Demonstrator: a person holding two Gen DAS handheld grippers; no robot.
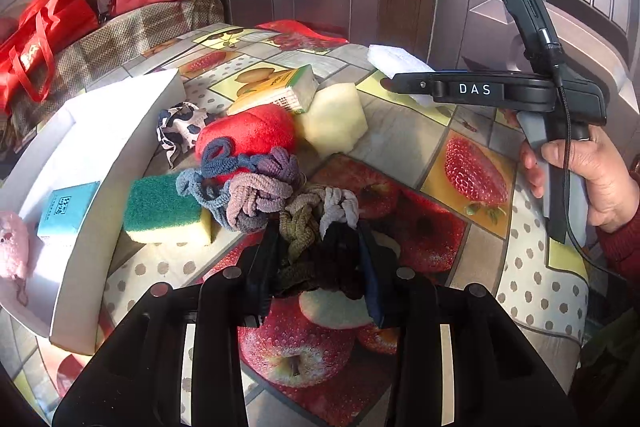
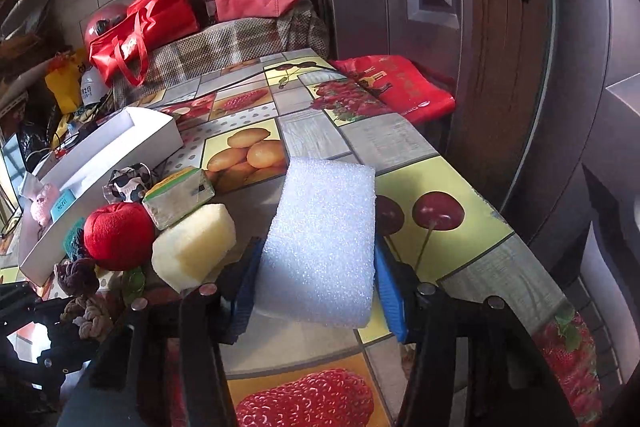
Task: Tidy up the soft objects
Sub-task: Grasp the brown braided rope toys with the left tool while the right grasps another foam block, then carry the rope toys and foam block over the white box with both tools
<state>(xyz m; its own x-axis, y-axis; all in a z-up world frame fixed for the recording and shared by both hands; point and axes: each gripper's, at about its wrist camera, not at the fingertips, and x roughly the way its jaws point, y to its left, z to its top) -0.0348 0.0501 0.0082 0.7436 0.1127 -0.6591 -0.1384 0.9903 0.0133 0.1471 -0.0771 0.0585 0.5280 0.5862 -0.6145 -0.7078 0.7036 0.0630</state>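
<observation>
My left tongs squeeze the hair ties, at 6 o'clock from the red plush. My right tongs seem to pinch the white foam on the surface.

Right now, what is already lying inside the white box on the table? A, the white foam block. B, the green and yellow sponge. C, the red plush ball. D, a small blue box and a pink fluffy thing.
D: the left wrist view shows the small blue box and the pink fluffy thing inside the white box; the sponge, red plush ball and foam block are all outside it.
</observation>
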